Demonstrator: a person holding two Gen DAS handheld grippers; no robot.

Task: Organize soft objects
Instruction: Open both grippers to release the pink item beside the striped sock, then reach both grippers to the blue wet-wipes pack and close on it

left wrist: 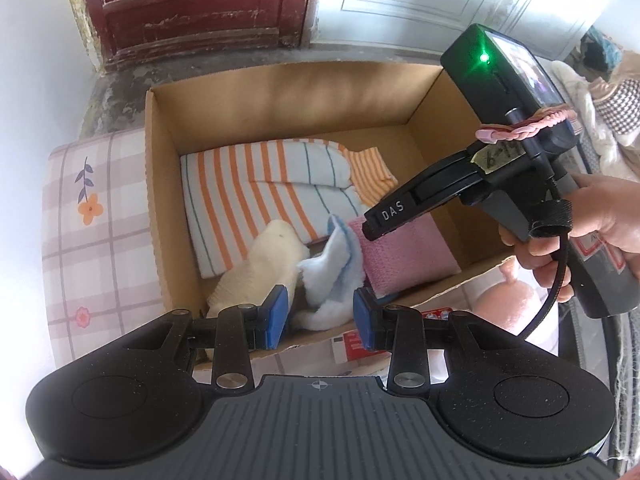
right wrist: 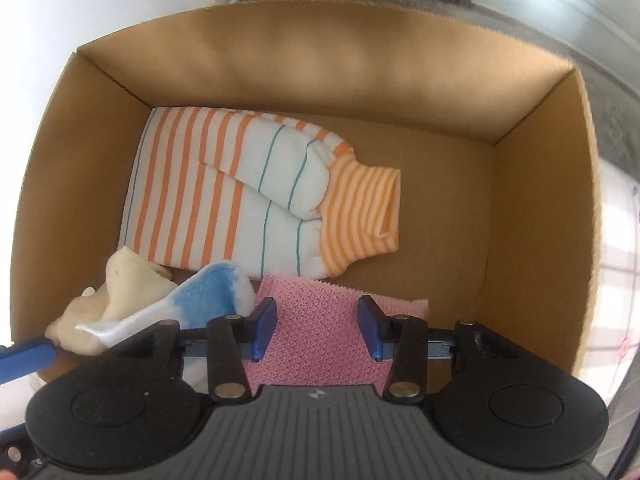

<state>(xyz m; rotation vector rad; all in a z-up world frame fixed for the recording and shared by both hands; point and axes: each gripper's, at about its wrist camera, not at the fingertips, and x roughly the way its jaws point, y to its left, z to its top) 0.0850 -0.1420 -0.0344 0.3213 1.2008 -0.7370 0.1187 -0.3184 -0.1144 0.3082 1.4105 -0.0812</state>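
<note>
Both claws hang over the cardboard box (right wrist: pixel 280 64): left claw (left wrist: pixel 320 318) parted, empty above a fluffy blue-white cloth (left wrist: pixel 332 276); right claw (right wrist: pixel 317 330) parted astride a waffle-knit pink cloth (right wrist: pixel 316 344), contact unclear. Striped folded garment (right wrist: pixel 240 188) fills the box's far left; cream plush (right wrist: pixel 120 284) partly hidden. Checked bedding (left wrist: pixel 100 220) lies left of the box.

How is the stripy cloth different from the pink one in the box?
The striped garment is white with orange stripes; the pink cloth is plain pink. The striped garment looks bigger. It lies nearer the back wall, the pink cloth nearer the front. Both lie folded in the cardboard box.
</note>
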